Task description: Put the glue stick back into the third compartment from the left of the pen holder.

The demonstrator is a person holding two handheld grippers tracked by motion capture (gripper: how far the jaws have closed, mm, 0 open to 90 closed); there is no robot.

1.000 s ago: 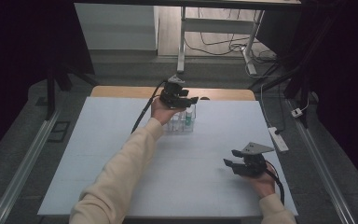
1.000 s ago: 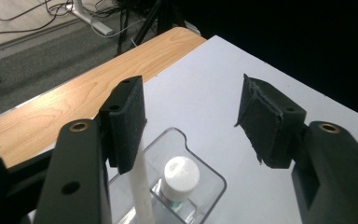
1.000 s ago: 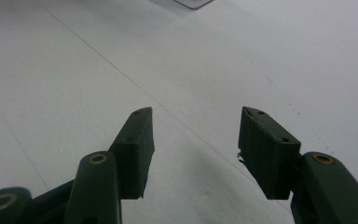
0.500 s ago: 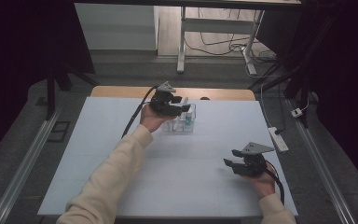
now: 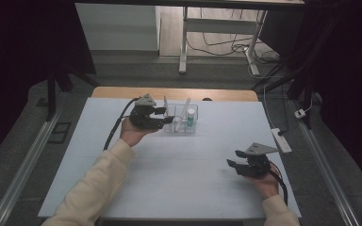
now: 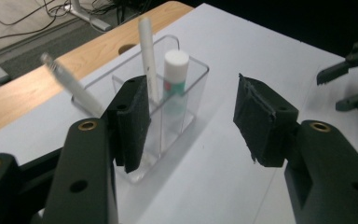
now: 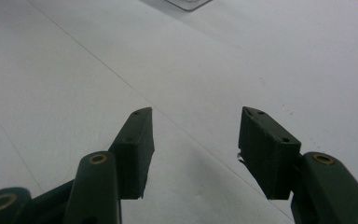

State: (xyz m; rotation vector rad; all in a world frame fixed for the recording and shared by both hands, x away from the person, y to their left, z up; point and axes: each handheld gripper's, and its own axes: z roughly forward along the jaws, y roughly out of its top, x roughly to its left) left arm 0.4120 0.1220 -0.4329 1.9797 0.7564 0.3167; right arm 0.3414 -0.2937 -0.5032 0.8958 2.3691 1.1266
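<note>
Clear organizer (image 5: 181,120) w/ two pens and a white-capped tube (image 5: 190,117) sits at table's 12 o'clock. My left gripper (image 5: 167,116), over it a sec ago, has pulled back to its 9 o'clock, jaws apart, empty. Right gripper (image 5: 234,159) unmoved at 4 o'clock, jaws apart, holding nothing.

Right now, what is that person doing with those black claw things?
A person holds a gripper in each hand at a white table. The left gripper is open beside a clear holder with two pens and a glue stick standing in it. The right gripper is open too, holding nothing, low over the bare table.
</note>
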